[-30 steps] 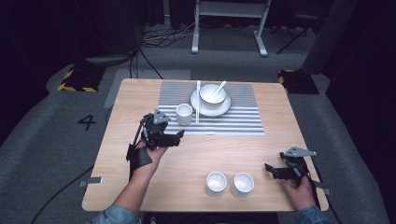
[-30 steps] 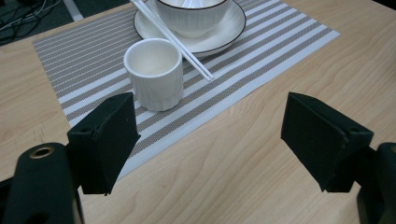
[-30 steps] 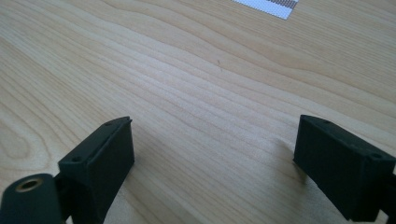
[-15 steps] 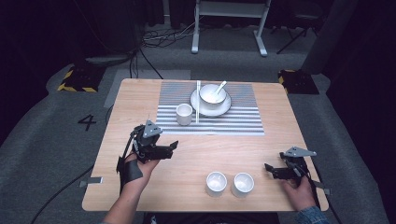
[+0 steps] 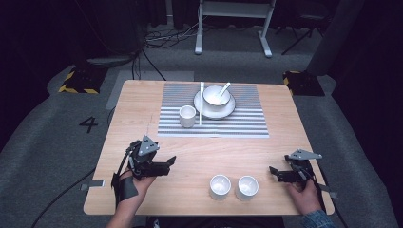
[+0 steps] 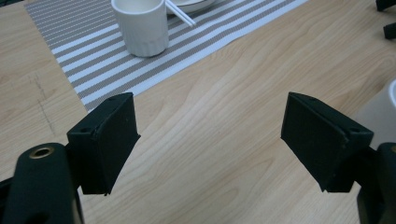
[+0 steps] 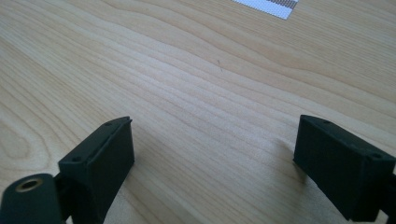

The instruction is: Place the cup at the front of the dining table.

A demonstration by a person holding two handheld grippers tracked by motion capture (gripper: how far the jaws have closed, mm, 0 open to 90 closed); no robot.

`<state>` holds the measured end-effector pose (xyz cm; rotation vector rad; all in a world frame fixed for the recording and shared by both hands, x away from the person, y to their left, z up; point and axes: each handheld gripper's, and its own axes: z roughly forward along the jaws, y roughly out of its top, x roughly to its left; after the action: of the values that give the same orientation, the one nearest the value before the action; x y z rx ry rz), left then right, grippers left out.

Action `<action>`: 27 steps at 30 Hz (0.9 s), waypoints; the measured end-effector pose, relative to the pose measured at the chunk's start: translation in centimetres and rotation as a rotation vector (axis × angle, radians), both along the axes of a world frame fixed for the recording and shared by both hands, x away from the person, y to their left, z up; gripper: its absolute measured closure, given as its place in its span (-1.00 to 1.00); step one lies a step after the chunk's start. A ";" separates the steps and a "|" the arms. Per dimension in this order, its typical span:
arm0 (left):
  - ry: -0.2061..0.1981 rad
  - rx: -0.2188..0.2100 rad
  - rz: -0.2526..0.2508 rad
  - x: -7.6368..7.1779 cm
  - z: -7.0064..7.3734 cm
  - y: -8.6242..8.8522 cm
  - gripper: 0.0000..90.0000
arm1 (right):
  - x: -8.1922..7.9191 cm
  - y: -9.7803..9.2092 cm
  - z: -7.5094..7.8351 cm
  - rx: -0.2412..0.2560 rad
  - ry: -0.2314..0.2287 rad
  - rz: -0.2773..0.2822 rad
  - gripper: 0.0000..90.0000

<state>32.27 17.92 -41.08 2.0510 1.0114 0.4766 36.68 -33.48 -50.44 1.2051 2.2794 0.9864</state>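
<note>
Left gripper (image 5: 167, 165), jaws spread wide and empty, held low over the bare wooden table (image 5: 142, 102) at its near left, pointing toward the table's middle. Right gripper (image 5: 274, 173), jaws likewise wide and holding nothing, rests low at the near right edge, aimed leftward. Between the two, near the front edge, stand two small white cups (image 5: 220, 186) side by side, just apart from each other; the left gripper view catches the rim of one at its right margin (image 6: 387, 100). Farther off, on the striped placemat (image 5: 247, 121), a taller white cup (image 5: 187, 116) stands beside a pair of chopsticks (image 5: 201, 102) and a plate (image 5: 228, 110) bearing a bowl (image 5: 216, 95) with a spoon (image 5: 224, 88) in it. Judged risk: the near cups stand close together, so a jaw closing on one could nudge or tip its neighbour, or push it toward the front edge; a low sideways approach could also strike a cup wall before the jaws straddle it.
</note>
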 end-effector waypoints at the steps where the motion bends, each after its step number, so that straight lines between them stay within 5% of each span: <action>1: -0.003 0.013 -0.001 -0.2 -0.1 0.1 -0.58 | 0.0 0.0 0.0 -0.001 0.000 0.001 -0.73; 12: 0.025 -0.007 0.041 -2.0 -2.0 2.1 -0.58 | 0.0 0.0 0.0 0.000 0.000 0.001 -0.73; 27: 0.147 0.024 0.061 -2.7 -5.4 4.2 -0.58 | 0.0 0.0 0.0 0.000 0.000 0.001 -0.73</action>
<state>29.58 22.11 -46.46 2.1057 1.1628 0.3755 36.68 -33.49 -50.44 1.2037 2.2804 0.9862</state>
